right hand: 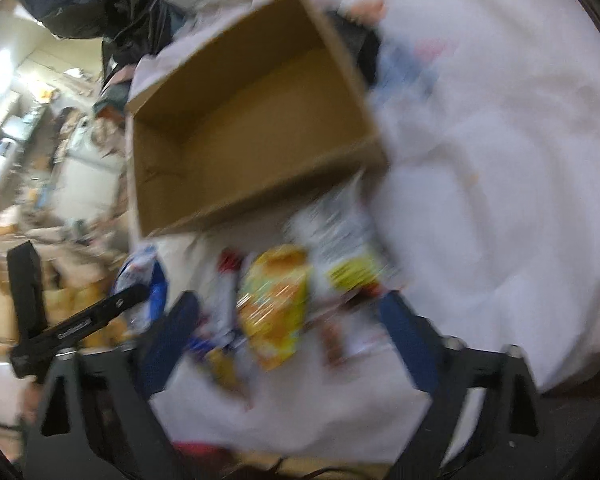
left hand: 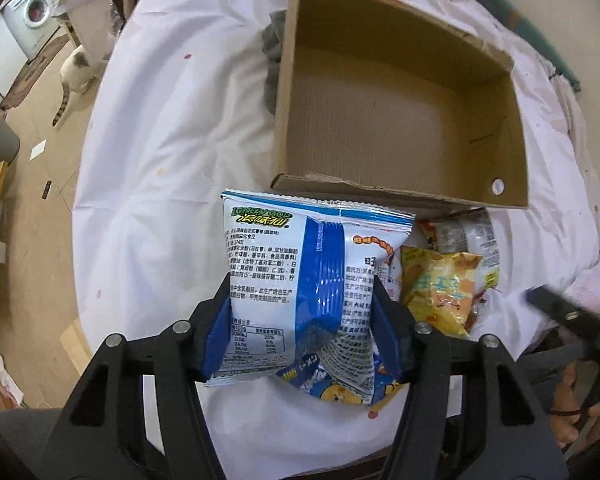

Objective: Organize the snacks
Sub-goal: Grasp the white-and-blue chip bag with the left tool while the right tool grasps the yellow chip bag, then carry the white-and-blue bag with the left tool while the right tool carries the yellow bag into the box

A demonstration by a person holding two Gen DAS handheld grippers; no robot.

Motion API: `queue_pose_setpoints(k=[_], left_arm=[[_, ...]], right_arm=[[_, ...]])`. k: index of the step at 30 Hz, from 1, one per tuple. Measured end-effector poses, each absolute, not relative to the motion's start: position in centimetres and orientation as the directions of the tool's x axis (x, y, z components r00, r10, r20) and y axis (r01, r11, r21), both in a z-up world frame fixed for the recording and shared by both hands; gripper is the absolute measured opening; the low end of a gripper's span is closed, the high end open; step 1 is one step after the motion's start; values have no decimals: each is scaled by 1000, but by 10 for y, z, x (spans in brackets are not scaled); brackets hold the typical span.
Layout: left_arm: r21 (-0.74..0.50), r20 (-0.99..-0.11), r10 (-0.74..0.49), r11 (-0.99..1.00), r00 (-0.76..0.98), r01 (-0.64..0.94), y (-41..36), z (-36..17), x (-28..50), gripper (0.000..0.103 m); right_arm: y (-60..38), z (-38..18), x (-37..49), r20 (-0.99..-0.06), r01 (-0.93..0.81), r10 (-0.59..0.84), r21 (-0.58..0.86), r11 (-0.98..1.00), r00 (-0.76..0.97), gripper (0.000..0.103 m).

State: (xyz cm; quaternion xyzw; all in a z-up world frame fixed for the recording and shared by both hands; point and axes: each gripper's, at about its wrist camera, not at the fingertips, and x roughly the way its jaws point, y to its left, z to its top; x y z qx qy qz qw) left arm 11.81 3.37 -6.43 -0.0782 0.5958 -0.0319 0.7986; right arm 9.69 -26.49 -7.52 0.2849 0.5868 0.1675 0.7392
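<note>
My left gripper (left hand: 302, 300) is shut on a blue-and-white Lonely God snack bag (left hand: 296, 280) and holds it upright just in front of an empty open cardboard box (left hand: 384, 120). A yellow snack bag (left hand: 440, 292) and other packets lie on the white cloth to its right. In the blurred right wrist view my right gripper (right hand: 290, 316) is open above the yellow bag (right hand: 276, 304) and several packets, with the box (right hand: 252, 128) beyond. The left gripper with the blue-and-white bag (right hand: 140, 284) shows at left.
A white cloth (left hand: 172, 140) covers the round table. A grey rag (left hand: 274, 52) lies left of the box. A cat (left hand: 76, 72) and a washing machine (left hand: 32, 16) are on the floor at far left. Clutter lies beyond the table in the right wrist view.
</note>
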Motion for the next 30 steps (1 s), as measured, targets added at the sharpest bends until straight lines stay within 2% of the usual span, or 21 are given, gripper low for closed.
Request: queue_pose_setpoints(k=[2,4,12,16,22,24,26,30], left_arm=[[-171,-940,-150,984,305,-45,37,-57,117,58],[-154,-933,-131,987,335,-43,40,-47,117,58],[-177,-926,-142,982,350,-71,45,-39,114,58],[-203,-930,-163,975,329,-89,47,-46,114,58],[-220,-930,-182,972,319,-85,45,-48,114,58],[-217,-930,-182,973,321,-77,43,-48,114,58],[-214,-929,-180,974,323,-73,41,-48,114,58],[-201,-928,-167,977,334,-71,40,-46,114,58]], right_arm=[[-255,-89,99,-736,113,652,674,730,180,70],[-244,-97,99,-722,124,679,692,711,137,66],[-223,-119,102,-777,141,626,628,765,68,63],[-220,-132,106,-782,162,621,620,768,48,59],[-221,-145,110,-781,205,622,618,759,53,58],[-221,-144,111,-777,197,627,626,755,64,52],[-220,-140,111,-771,173,633,634,754,70,33],[-219,-125,102,-756,117,647,654,747,97,26]])
